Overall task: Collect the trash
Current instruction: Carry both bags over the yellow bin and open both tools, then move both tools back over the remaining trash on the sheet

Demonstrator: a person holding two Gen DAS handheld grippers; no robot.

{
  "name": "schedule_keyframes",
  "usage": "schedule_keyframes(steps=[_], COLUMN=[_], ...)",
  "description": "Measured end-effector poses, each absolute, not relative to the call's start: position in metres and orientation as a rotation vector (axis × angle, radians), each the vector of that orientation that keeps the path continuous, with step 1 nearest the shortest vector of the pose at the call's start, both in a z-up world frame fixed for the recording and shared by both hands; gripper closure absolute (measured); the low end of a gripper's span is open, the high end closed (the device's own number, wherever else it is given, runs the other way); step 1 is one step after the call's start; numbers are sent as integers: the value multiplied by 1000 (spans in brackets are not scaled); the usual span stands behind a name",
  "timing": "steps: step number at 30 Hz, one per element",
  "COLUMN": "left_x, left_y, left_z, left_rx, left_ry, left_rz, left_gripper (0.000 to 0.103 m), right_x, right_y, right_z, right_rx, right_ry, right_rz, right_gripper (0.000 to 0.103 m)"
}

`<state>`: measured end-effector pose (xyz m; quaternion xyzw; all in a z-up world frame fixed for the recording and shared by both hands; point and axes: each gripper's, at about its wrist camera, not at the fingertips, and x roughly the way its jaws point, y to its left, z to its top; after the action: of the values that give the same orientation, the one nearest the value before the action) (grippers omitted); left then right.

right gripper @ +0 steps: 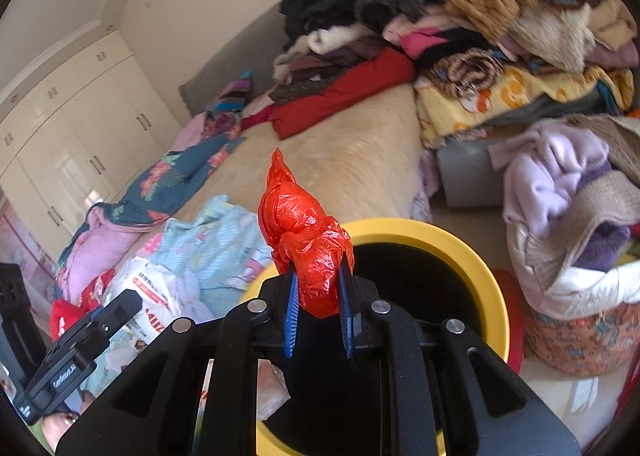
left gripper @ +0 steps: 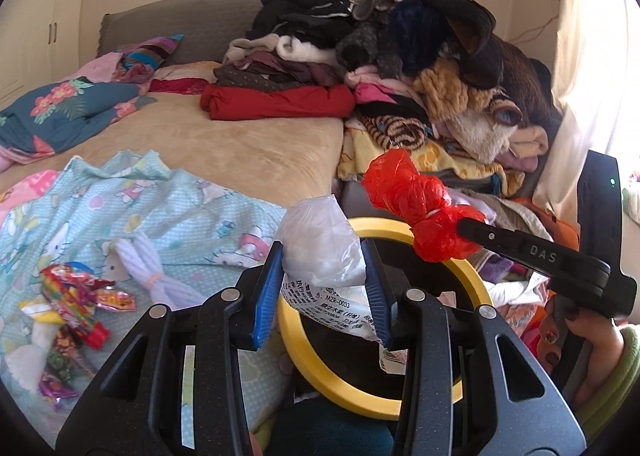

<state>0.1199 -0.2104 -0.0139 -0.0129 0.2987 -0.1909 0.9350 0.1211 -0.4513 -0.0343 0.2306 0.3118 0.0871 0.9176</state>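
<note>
Bedroom clutter fills both views: a tan-covered bed [left gripper: 208, 139] runs back to a grey headboard, with a tall heap of folded and tumbled clothes [left gripper: 400, 55] along its far right side. At the near left of the bed, on a pale blue cartoon-print cloth [left gripper: 160, 207], lies a scatter of shiny, brightly coloured snack wrappers [left gripper: 72, 304], not yet picked up.

Moving right, the left gripper [left gripper: 324, 288] has its blue pads [left gripper: 266, 296] pressed in on a crumpled clear plastic bag with a printed white label [left gripper: 324, 256], holding it just above the near rim of a round bin with a yellow rim and black inside [left gripper: 476, 280].

Further right, the right gripper [right gripper: 320, 308] is clamped on a knotted red plastic bag [right gripper: 304, 240], which sticks up and forward over the same bin's [right gripper: 488, 296] opening; a pale scrap already lies inside it.

The step in hand looks like dropping both pieces. To do it well, I would bring each load fully over the black opening before easing the pads apart, since thin plastic is light, may cling to a pad and can drift onto the rim or floor. Tilting the fingers downward first should help it fall clear. Releasing one side at a time would keep the two tools from knocking together over so small a target.
</note>
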Motion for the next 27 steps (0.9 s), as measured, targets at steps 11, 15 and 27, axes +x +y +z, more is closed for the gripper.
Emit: schedule_keyframes(steps=[11,15,27], left_x=[131,134,123], left_y=[-232,-232,-188], left_z=[-50,-58,-38], left_rx=[2,-4,-111], left_ry=[686,694,600], left_rz=[-413,-414,-308], left_gripper=[71,64,11], right_x=[129,134,127], right_y=[-473,-474,-460], right_z=[-70,-84,-62], right_rx=[529,539,460], right_ry=[754,820,686], right_rz=[107,117,71], right_gripper=[86,83,27])
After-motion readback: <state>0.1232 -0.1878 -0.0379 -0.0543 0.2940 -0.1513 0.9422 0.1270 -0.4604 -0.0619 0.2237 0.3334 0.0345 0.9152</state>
